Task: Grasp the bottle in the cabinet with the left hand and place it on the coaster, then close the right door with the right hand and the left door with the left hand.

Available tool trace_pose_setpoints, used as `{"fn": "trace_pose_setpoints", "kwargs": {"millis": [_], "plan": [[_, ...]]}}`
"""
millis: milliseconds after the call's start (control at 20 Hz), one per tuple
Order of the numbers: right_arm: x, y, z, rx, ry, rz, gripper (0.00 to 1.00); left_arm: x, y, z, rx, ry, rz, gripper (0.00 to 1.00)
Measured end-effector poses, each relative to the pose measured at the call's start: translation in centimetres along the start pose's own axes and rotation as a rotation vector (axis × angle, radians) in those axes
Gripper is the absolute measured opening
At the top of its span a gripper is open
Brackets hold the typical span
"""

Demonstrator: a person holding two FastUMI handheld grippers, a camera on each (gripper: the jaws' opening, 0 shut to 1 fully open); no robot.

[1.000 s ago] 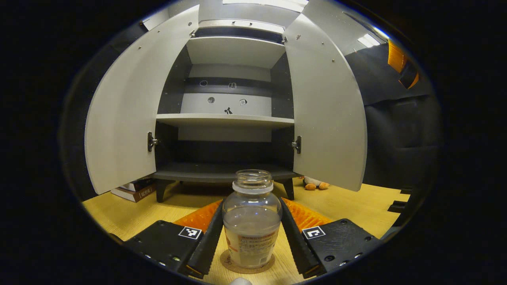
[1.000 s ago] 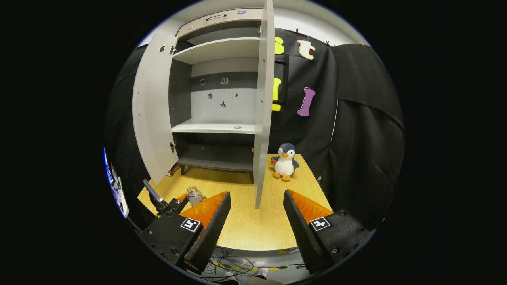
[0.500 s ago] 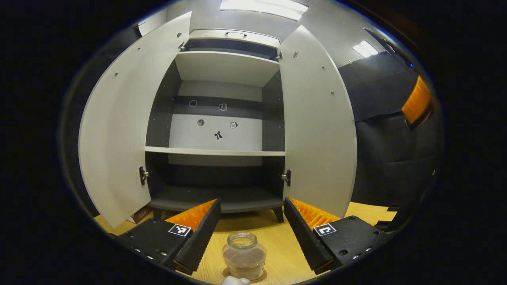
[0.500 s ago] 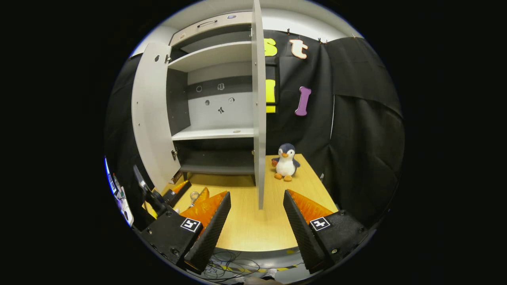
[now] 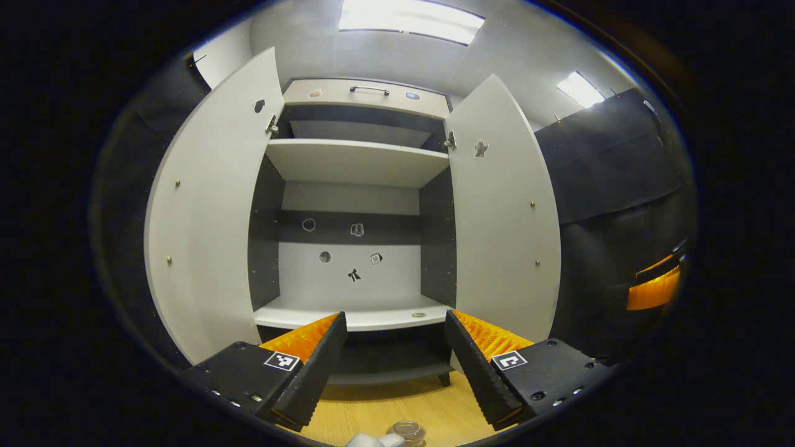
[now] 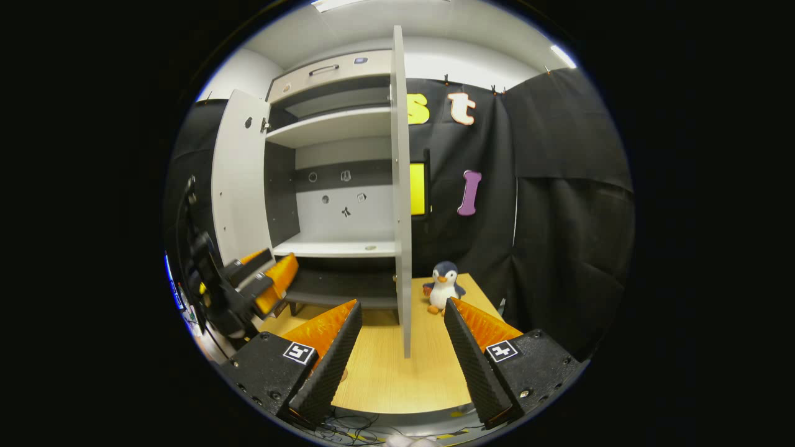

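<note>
Since a second ago the left gripper (image 5: 392, 366) has let go of the bottle (image 5: 407, 430) and risen; its jaws stand wide with nothing between them, and the bottle's rim now peeks in at the bottom edge of the left gripper view, down on the wooden table (image 5: 385, 410) just below the fingers. Ahead of it the cabinet (image 5: 360, 205) stands with both doors swung out: the left door (image 5: 211, 211) and the right door (image 5: 503, 217) flare to either side, leaving the shelves open between them.

From the right gripper view, the right gripper (image 6: 402, 347) hangs over the table's near edge, jaws wide and empty. The right door (image 6: 401, 186) is seen edge-on, its thin free edge pointing straight at the gap between the fingers, with bare tabletop on both sides of it. A toy penguin (image 6: 443, 287) sits on the table just right of that door. The left gripper (image 6: 264, 279) is raised at the far left, near the left door (image 6: 239, 180).
</note>
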State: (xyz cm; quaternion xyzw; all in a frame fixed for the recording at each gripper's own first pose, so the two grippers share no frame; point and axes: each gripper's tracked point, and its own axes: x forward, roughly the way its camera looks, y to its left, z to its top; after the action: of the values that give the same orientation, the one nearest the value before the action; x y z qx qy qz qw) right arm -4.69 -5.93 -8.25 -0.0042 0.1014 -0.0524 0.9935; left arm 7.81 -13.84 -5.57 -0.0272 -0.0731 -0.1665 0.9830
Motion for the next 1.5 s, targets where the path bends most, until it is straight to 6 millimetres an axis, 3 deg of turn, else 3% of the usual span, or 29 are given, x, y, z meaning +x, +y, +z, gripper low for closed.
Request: {"fn": "trace_pose_setpoints", "kwargs": {"millis": [200,450,600,750,900,1200,1350,1500], "plan": [[-0.7,0.1,2.1,0.012,-0.053,0.004,0.83,-2.4,2.8,4.6,-0.007,0.005,0.064,0.98],[-0.8,-0.5,3.0,0.014,-0.089,-0.003,0.83,-8.3,7.8,6.3,0.048,0.068,0.172,0.96],[-0.1,-1.2,3.0,0.007,-0.089,-0.01,0.83,-12.6,10.8,5.4,0.085,0.122,0.263,0.96],[1.1,-2.7,3.7,0.015,-0.089,-0.033,0.83,-15.3,11.9,3.7,0.057,0.172,0.311,0.96],[2.7,-5.2,6.0,0.005,-0.12,-0.056,0.83,-16.1,11.8,3.8,0.059,0.167,0.329,0.96],[7.4,-11.3,11.1,-0.003,-0.169,-0.098,0.83,-15.3,10.1,4.9,0.039,0.145,0.326,0.96],[10.0,-12.7,13.2,-0.017,-0.19,-0.078,0.83,-14.5,8.9,5.3,0.031,0.144,0.327,0.99],[12.8,-12.0,14.3,-0.023,-0.189,-0.004,0.82,-13.8,7.9,5.5,0.036,0.147,0.353,0.96]]}}
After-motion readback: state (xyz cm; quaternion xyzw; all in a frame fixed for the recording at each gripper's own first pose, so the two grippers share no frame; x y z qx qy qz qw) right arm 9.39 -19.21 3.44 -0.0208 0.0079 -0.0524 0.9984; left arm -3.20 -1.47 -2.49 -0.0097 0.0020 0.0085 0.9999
